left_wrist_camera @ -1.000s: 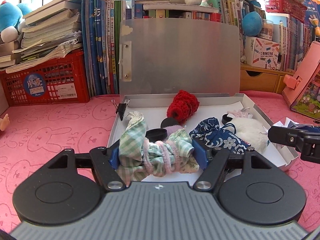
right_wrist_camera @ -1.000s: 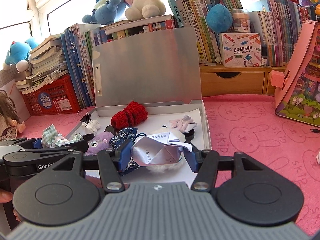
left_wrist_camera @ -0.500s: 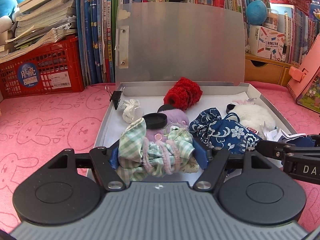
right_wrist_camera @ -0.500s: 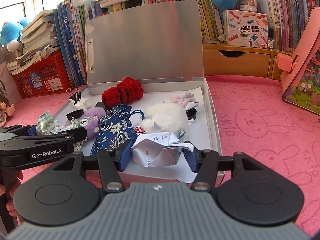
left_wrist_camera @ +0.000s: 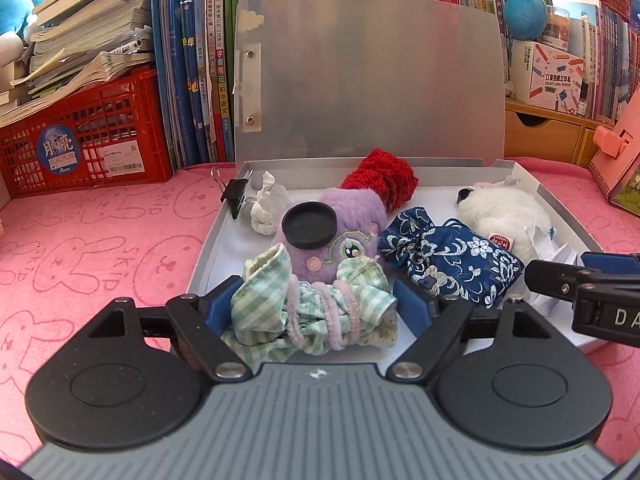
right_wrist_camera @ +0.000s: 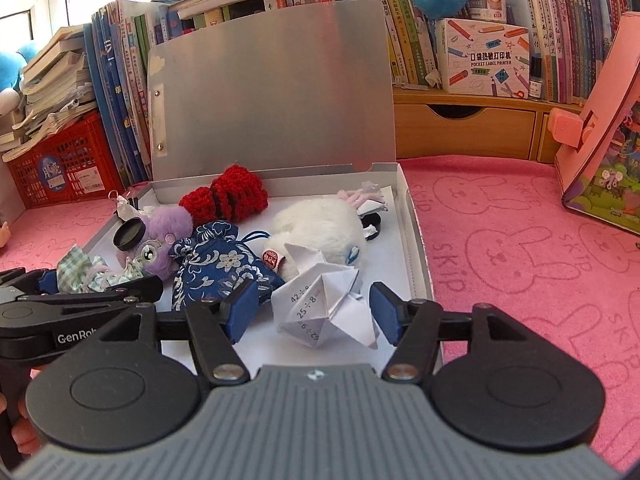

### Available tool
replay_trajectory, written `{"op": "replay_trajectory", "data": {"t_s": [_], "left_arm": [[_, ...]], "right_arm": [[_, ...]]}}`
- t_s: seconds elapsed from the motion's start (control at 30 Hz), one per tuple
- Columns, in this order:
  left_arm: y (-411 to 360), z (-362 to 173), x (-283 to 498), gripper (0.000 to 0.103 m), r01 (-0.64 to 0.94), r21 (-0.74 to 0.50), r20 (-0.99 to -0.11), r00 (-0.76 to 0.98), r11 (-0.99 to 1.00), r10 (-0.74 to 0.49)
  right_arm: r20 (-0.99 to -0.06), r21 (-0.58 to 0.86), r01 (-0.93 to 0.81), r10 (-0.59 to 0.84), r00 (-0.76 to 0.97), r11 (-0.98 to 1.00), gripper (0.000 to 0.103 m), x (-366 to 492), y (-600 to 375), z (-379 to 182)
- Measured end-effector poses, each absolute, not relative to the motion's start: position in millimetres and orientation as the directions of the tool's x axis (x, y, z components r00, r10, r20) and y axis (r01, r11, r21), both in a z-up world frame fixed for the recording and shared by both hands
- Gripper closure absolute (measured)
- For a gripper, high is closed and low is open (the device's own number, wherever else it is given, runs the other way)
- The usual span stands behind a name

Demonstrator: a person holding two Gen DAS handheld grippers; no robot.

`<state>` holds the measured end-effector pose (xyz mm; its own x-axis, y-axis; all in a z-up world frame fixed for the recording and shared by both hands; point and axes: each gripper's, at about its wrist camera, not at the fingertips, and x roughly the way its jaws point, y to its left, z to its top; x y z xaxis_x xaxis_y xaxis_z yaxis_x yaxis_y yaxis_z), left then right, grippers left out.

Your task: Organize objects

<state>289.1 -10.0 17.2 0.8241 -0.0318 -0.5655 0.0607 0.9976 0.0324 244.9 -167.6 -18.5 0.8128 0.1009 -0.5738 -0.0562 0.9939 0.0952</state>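
An open grey box (left_wrist_camera: 208, 240) lies on the pink mat with its lid upright. My left gripper (left_wrist_camera: 316, 304) is over its front left corner. Its jaws are opening around a green checked cloth bundle (left_wrist_camera: 280, 304), which rests in the box with the pads no longer pressing it. My right gripper (right_wrist_camera: 312, 312) is at the front right. Its jaws are opening too, and a folded paper with sums (right_wrist_camera: 320, 304) lies loose between them. Behind them lie a purple plush (left_wrist_camera: 352, 232) under a black cap (left_wrist_camera: 308, 230), a blue floral pouch (left_wrist_camera: 452, 260), a white plush (left_wrist_camera: 504, 212) and a red knit piece (left_wrist_camera: 384, 176).
A black binder clip (left_wrist_camera: 236, 196) and a crumpled white wad (left_wrist_camera: 266, 208) sit in the box's far left corner. A red crate (left_wrist_camera: 80, 148) of books stands at the left, upright books behind the lid, a wooden drawer shelf (right_wrist_camera: 460, 128) and a pink case (right_wrist_camera: 592, 128) at the right.
Both grippers came forward and down over the box. Their jaws have widened, letting go of the cloth bundle and the folded paper.
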Motion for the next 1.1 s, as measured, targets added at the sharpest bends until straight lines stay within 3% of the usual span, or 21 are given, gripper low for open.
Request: {"op": "replay_trajectory", "data": {"t_s": [0.4, 0.57, 0.73, 1.1], "left_arm": [[-13.0, 33.5, 250.5, 0.004, 0.107, 0.03, -0.546, 0.835, 0.994, -0.073], [-19.6, 36.2, 221.6, 0.003, 0.115, 0.063, -0.517, 0.854, 0.991, -0.066], [-13.5, 33.7, 194.5, 0.003, 0.13, 0.007, -0.534, 0.839, 0.991, -0.106], [8.1, 17.3, 144.9, 0.003, 0.08, -0.001, -0.578, 0.814, 0.997, -0.066]], "right_arm": [[-0.518, 0.126, -0.043, 0.103, 0.849, 0.991, 0.015, 209.0, -181.7, 2.4], [-0.509, 0.126, -0.042, 0.101, 0.855, 0.991, 0.013, 187.5, -184.5, 5.7], [-0.506, 0.107, -0.048, 0.096, 0.857, 0.993, 0.008, 161.4, -181.1, 2.1], [-0.535, 0.043, -0.072, 0.084, 0.841, 0.996, 0.002, 115.9, -167.6, -17.6]]}}
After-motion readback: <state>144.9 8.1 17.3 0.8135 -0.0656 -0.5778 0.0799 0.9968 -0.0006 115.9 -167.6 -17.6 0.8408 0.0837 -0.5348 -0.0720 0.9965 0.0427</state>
